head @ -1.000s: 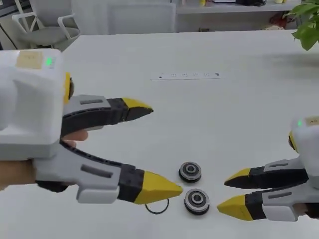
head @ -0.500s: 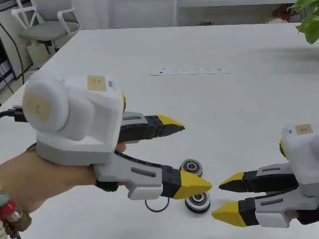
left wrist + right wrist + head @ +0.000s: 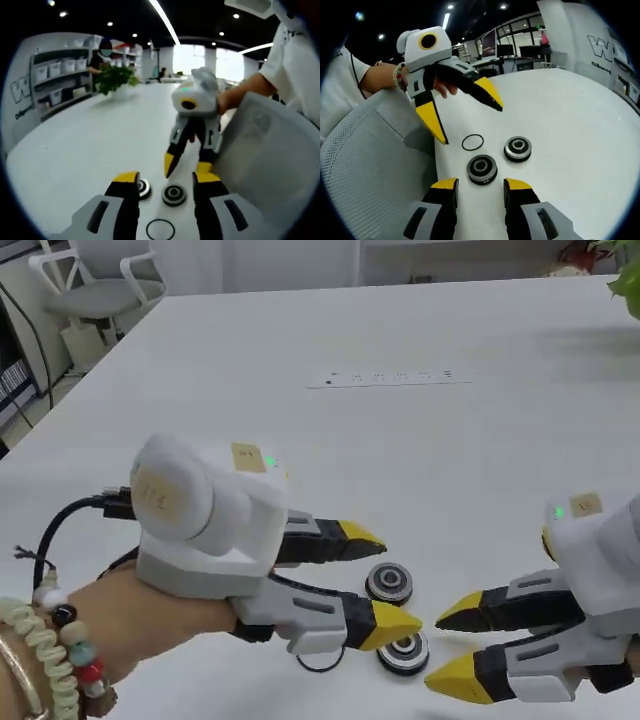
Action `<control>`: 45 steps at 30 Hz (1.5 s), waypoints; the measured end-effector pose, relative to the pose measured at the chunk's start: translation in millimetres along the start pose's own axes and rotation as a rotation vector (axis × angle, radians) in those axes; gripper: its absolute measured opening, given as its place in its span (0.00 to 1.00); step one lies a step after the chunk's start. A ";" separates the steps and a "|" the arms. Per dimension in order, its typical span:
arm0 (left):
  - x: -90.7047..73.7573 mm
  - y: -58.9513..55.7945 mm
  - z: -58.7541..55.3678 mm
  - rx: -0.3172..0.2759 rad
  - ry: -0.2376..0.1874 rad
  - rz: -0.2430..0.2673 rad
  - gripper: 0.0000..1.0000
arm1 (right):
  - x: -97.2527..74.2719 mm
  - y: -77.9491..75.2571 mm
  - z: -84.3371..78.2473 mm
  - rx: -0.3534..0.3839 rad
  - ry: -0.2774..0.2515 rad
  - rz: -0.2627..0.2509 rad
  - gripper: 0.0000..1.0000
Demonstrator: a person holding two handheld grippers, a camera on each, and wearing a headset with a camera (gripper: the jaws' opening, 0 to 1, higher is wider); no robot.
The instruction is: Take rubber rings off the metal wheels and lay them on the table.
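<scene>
One rubber ring (image 3: 472, 142) already lies flat on the table (image 3: 570, 125), just beside the nearer wheel (image 3: 481, 169) and the farther wheel (image 3: 518, 148). I can't tell which wheel has a ring on. Your right gripper (image 3: 481, 184) sits right before the nearer wheel, jaws apart and empty. Your left gripper (image 3: 470, 124) hovers over the ring, also spread wide. Next, you'll likely need to pin one wheel and peel off its ring.

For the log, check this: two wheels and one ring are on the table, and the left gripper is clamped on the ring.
Wrong grip: the left gripper is open and empty; the ring lies free on the table, per the right gripper view. Rest stands.
</scene>
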State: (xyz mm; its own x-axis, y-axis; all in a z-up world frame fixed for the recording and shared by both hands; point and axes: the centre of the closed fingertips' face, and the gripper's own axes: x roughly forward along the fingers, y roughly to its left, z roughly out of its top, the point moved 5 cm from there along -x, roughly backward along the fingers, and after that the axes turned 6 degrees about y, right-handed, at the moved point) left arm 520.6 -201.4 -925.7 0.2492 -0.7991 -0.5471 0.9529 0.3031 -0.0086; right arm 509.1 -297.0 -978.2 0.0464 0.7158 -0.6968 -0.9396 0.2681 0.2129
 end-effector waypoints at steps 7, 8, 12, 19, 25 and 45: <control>12.8 -8.7 -17.4 0.037 0.042 -0.009 0.32 | 5.3 -0.7 1.1 -0.009 -0.002 -0.006 0.33; 15.1 -9.5 -20.4 0.032 0.051 -0.012 0.31 | 6.4 0.2 0.1 -0.010 0.000 -0.006 0.33; 23.0 -11.1 -28.9 0.006 0.071 -0.019 0.30 | 8.9 1.7 -2.0 -0.017 -0.004 -0.022 0.32; 29.5 -11.6 -37.5 0.046 0.119 -0.003 0.21 | 14.0 3.4 -7.1 -0.028 0.003 -0.037 0.29; 32.3 -13.2 -38.9 0.041 0.121 -0.008 0.15 | 12.3 2.0 -6.6 -0.025 -0.010 -0.052 0.26; 31.1 -13.1 -41.5 -0.005 0.071 -0.007 0.14 | 11.1 2.0 -6.0 -0.016 -0.029 -0.052 0.16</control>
State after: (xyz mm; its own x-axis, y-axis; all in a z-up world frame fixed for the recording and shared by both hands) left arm 508.7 -208.6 -977.3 0.2298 -0.7622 -0.6051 0.9536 0.3007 -0.0167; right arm 505.6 -292.4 -989.6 0.1052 0.7196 -0.6864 -0.9409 0.2954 0.1655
